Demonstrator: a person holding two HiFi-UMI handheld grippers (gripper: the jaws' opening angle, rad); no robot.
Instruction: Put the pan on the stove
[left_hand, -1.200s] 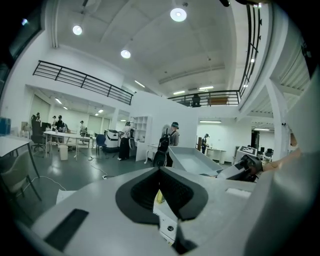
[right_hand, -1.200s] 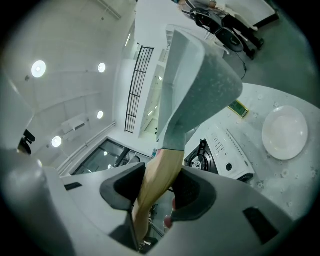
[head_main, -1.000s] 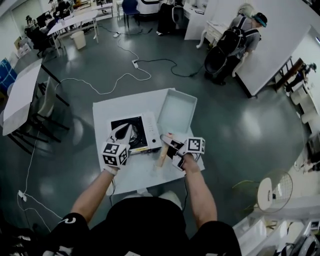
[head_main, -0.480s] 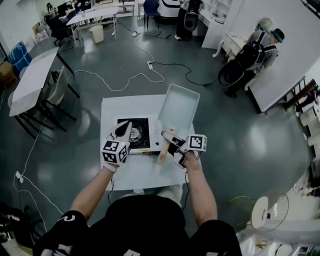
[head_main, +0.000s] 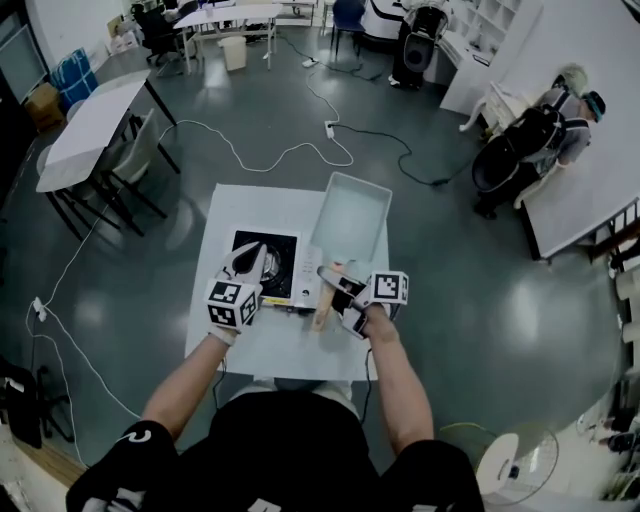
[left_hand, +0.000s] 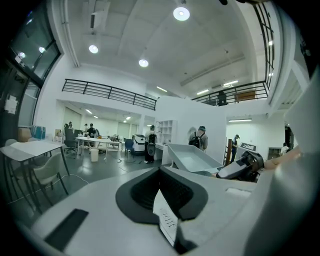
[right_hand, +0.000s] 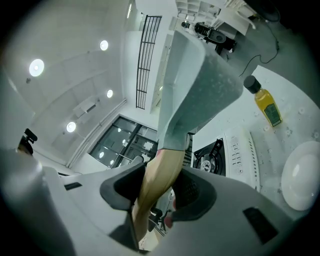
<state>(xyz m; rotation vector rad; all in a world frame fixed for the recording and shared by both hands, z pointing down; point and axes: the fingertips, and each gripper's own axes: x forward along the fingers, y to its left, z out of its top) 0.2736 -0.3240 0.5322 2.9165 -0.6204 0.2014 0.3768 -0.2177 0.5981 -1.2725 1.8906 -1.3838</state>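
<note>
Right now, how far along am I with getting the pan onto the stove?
Done: the right tongs are shut on the wooden handle of the pan. In hand: the pan is held up beside the stove, not on its burner. Left: carry it over the burner and set it down. The left tongs are shut and empty.

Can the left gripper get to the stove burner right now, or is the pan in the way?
Probably yes. The left gripper hovers over the front of the stove, beside the bare burner. The pan, gripped by its handle in the right gripper, is off to the burner's right, not over it.
</note>
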